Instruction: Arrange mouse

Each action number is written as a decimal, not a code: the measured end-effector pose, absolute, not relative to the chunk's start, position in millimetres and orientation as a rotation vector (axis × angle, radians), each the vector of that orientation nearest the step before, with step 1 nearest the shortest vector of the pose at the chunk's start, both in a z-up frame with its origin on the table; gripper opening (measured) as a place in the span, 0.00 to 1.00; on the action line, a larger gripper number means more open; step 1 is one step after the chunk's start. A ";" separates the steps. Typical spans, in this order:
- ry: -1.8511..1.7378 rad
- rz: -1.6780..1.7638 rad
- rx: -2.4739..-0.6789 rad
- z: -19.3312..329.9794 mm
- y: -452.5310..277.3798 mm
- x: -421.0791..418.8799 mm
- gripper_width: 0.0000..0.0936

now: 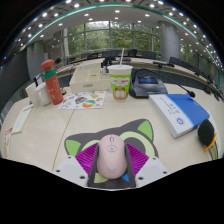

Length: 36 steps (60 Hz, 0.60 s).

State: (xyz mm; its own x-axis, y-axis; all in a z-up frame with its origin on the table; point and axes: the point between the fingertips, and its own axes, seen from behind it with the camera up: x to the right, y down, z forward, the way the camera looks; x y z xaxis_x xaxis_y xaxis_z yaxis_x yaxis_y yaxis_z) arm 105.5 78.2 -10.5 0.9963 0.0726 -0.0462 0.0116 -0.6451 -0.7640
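Between the gripper's [111,172] two fingers sits a pale pink mouse [111,153], resting on a grey cat-shaped mouse pad [120,136] with green ear tips. Magenta pads [85,160] flank the mouse on both sides; whether they press on it or leave a gap, I cannot tell. Mouse pad lies on a light desk [45,140]. Beyond the mouse: a clear cup with green lid [120,81], a dark tablet-like item [147,84] beside it. To the left, an orange-red bottle [51,81], a white mug [39,94], a printed sheet [81,100]. To the right, a blue-and-white book [179,112] and a black object with a yellow edge [207,134].
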 end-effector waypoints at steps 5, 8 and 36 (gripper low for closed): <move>-0.053 0.081 -2.277 -2.8 69.1 108.4 0.80; -0.043 0.073 -2.279 7.5 60.0 109.6 0.91; -0.025 -0.083 -2.178 186.7 -172.3 80.9 0.91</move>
